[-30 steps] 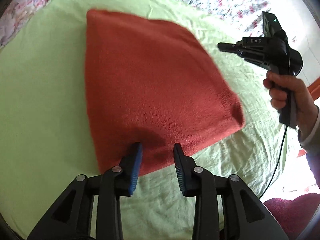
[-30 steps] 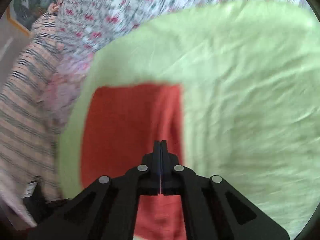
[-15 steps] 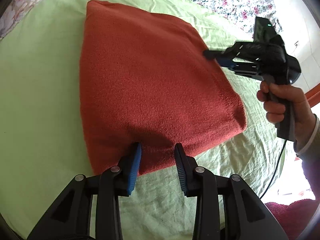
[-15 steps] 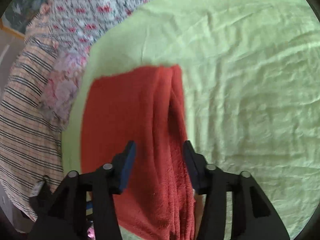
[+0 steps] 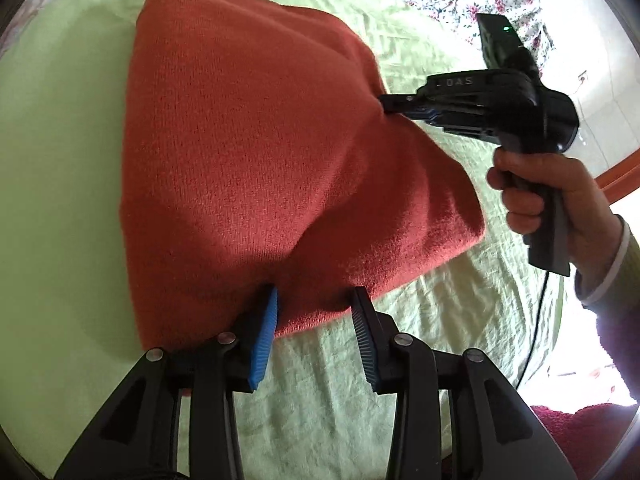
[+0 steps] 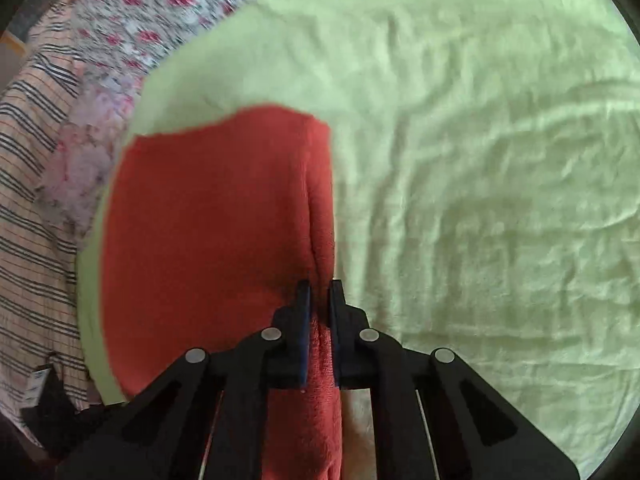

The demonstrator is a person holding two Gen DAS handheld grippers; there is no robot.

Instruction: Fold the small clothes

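Observation:
A red knitted cloth (image 5: 240, 140) lies folded on a light green sheet (image 5: 60, 160). My left gripper (image 5: 316, 308) straddles the cloth's near edge. Its jaws are opening, the hem lies between the blue pads (image 5: 264, 332), and they do not press on it. In the left wrist view my right gripper (image 5: 390, 104), held by a hand (image 5: 540, 184), pinches the cloth's right edge and tents it upward. The right wrist view shows that gripper (image 6: 319, 292) closing on the folded side edge of the cloth (image 6: 208, 220), pads pressing the fabric.
The green sheet (image 6: 480, 160) spreads wide to the right over a floral bedspread (image 6: 140, 20). A striped fabric (image 6: 28, 200) lies at the far left. A dark red cloth (image 5: 580, 432) sits at the lower right, and a cable (image 5: 536, 320) hangs from the right gripper.
The right gripper came down to the cloth's side edge, opened around it, then closed on it; that edge now rises in a tent. The left gripper's jaws have spread slightly at the near hem.

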